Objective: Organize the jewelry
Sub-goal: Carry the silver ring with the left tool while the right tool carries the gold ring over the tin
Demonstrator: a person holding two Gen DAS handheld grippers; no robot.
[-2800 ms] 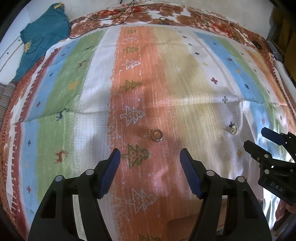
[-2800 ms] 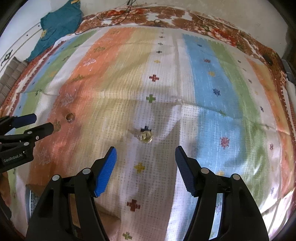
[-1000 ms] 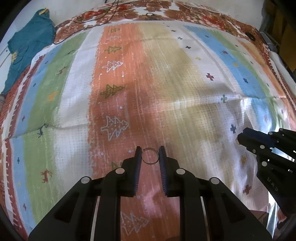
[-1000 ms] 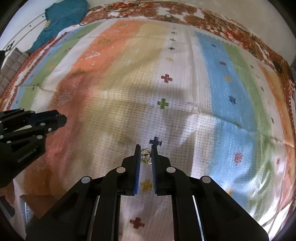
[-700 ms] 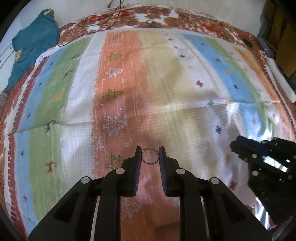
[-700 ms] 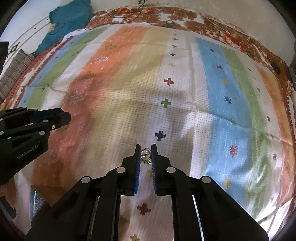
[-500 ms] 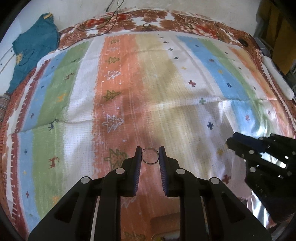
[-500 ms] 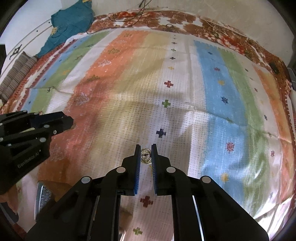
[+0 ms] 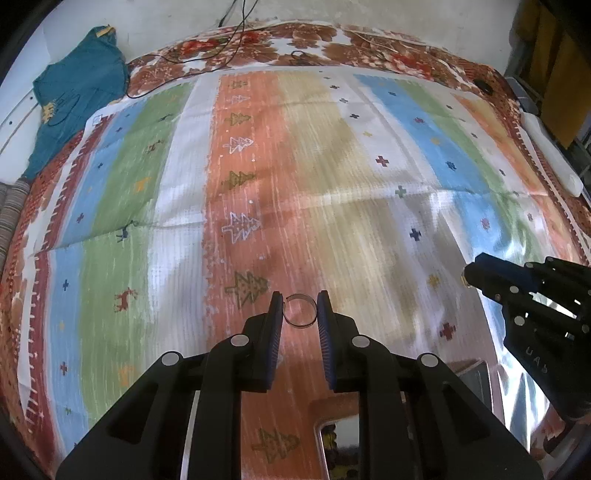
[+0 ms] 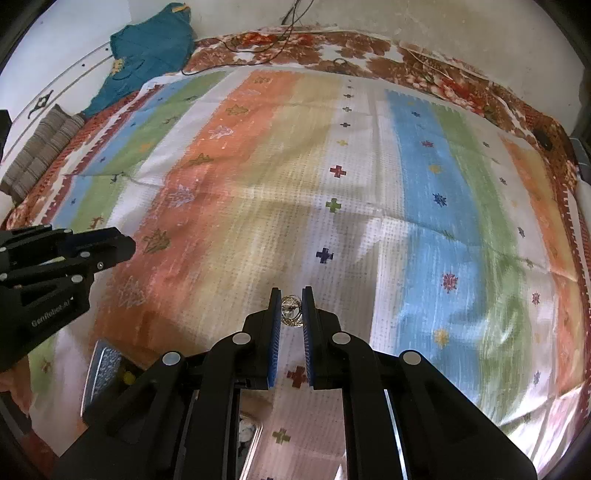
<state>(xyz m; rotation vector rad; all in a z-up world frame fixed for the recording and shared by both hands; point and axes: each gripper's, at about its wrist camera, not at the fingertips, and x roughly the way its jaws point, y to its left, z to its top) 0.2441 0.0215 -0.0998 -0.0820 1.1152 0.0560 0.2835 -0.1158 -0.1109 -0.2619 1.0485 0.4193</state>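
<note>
My left gripper (image 9: 300, 303) is shut on a plain silver ring (image 9: 300, 311), held between the blue pads above the striped mat. My right gripper (image 10: 291, 298) is shut on a small gold ornate ring (image 10: 291, 312), also held in the air. The right gripper also shows at the right edge of the left wrist view (image 9: 471, 275), and the left gripper at the left edge of the right wrist view (image 10: 125, 245). An open jewelry box shows near the bottom of both views, in the left wrist view (image 9: 334, 435) and in the right wrist view (image 10: 105, 363), partly hidden behind the grippers.
A colourful striped mat (image 9: 332, 166) covers a floral bedsheet (image 9: 258, 40). A teal garment (image 9: 77, 96) lies at the far left. Black cables (image 9: 229, 33) run along the far edge. A white object (image 9: 550, 151) lies at the right edge.
Both grippers closed on their rings, lifted them off the mat and drew back toward me. The jewelry box has come into view beneath them.
</note>
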